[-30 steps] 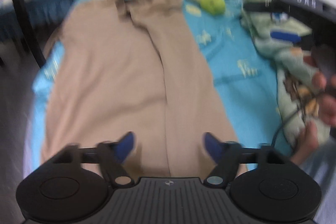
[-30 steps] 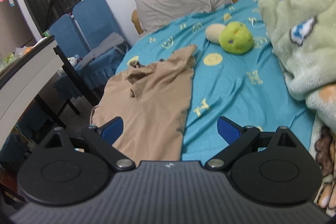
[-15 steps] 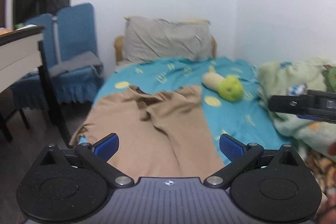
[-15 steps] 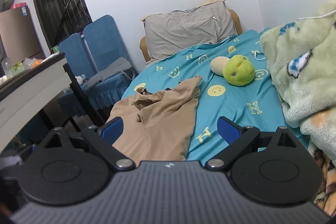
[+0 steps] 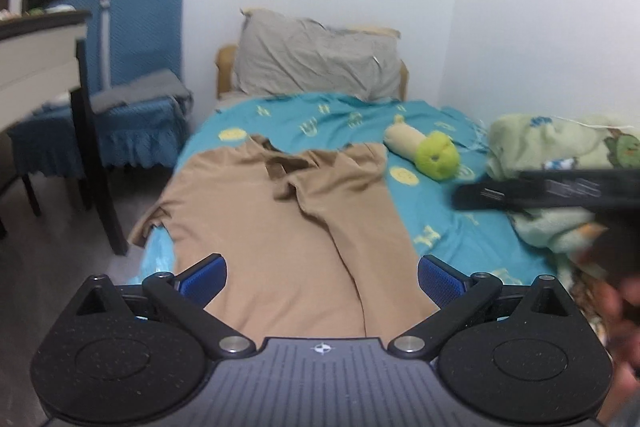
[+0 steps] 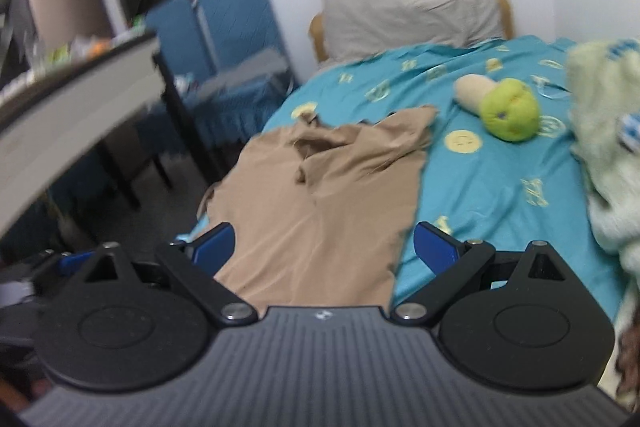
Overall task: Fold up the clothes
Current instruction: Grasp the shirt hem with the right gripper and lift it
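Note:
Tan trousers (image 5: 288, 227) lie spread lengthwise on the blue bedsheet (image 5: 452, 227), waistband toward the pillow, one leg hanging over the bed's left edge. My left gripper (image 5: 322, 277) hovers above their near end, open, with nothing between its blue pads. The right gripper (image 6: 324, 247) is also open and empty, above the near end of the trousers (image 6: 328, 203). In the left wrist view the right gripper's black body (image 5: 552, 191) crosses the right side, with a hand blurred below it.
A grey pillow (image 5: 316, 63) leans on the headboard. A green and beige plush toy (image 5: 428, 149) lies right of the trousers. A crumpled green blanket (image 5: 560, 155) fills the bed's right side. Blue chairs (image 5: 132, 83) and a dark-legged table (image 5: 44, 43) stand left of the bed.
Both grippers have pulled back and tilted up from the trousers, so more of the room shows. The left gripper's jaws have widened. The right view has swung leftward.

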